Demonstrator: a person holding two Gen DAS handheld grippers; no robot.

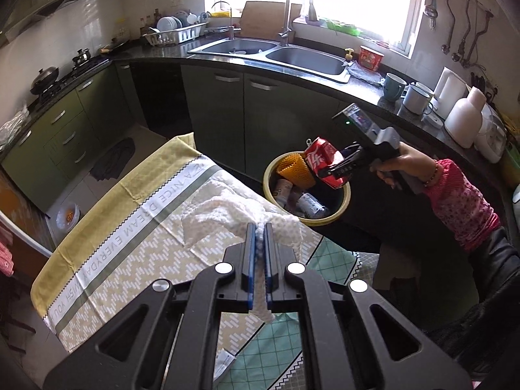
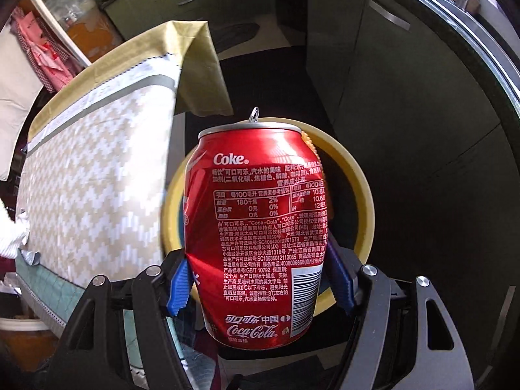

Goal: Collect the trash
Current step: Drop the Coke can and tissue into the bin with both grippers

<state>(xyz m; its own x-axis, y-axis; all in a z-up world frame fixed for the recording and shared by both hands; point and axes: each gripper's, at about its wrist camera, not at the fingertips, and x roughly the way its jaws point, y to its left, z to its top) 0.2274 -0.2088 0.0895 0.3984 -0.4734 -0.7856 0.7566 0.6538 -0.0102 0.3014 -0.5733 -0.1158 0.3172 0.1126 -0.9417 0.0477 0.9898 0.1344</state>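
**Can over the bin, foam wrap clamped above the table**

The left gripper (image 1: 259,227) has its blue-padded jaws drawn nearly together on a crumpled white foam-net wrap (image 1: 227,219), which spreads out ahead of the fingertips and trails back between the pads. Directly beneath and ahead of this claw lies the table, covered by a beige-and-white zigzag tablecloth with a yellow border and a grey lettered band (image 1: 130,227); closer in, under the claw's frame, a mint-green checked cloth (image 1: 276,341) shows.

Ahead and to the right of the left claw, the right gripper (image 2: 260,276) stands fairly wide, its blue pads pressed on the sides of a dented red Coca-Cola aluminium can (image 2: 260,221). A hand (image 1: 403,165) with a pink patterned sleeve carries it. Just beyond the can sits a round yellow-rimmed waste bin (image 1: 338,214), which the can hangs over; bottles and an orange foam net lie inside.

Farther out from both claws, dark green cabinet doors (image 1: 227,120) run under a black countertop (image 1: 325,87). On it are a steel double sink (image 1: 276,55) with a tall tap, a white dish rack (image 1: 175,32), mugs and white appliances to the right, and a gas hob with pans at the left. A bright window stands behind the sink.
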